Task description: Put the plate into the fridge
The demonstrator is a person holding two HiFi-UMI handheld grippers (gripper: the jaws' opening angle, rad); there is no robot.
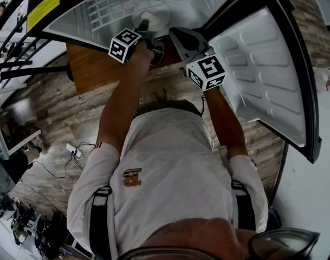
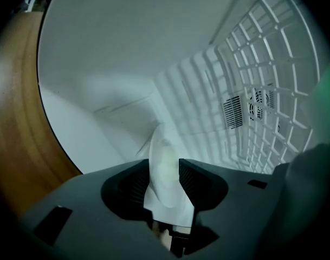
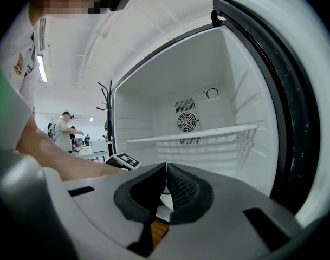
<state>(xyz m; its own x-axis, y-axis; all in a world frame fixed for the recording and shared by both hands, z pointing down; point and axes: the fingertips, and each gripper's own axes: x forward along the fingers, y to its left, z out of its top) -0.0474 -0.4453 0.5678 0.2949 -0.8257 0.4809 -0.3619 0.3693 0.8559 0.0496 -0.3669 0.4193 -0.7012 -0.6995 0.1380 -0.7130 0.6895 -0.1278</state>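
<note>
One open fridge (image 1: 83,15), one white plate (image 2: 165,161), two claws and one person's two arms filled the head view. One fridge door (image 1: 267,75) stood swung out at 3 o'clock. Inside the right gripper view, one white grid shelf (image 3: 192,135) crossed the compartment, with one round fan vent above it. The left claw (image 1: 146,26) reached into the fridge at 12 o'clock, its jaws parted. The plate stood edge-on between its two pads, tipped rather than flat, and was not visibly pinched by them. In the head view the plate lay inside the fridge, just beyond that claw's tips at 12 o'clock. Whether the plate rested on a surface could not be made out. The right claw (image 1: 179,37) hovered at 3 o'clock of the left one, near the fridge opening, its jaws closed together on nothing
</note>
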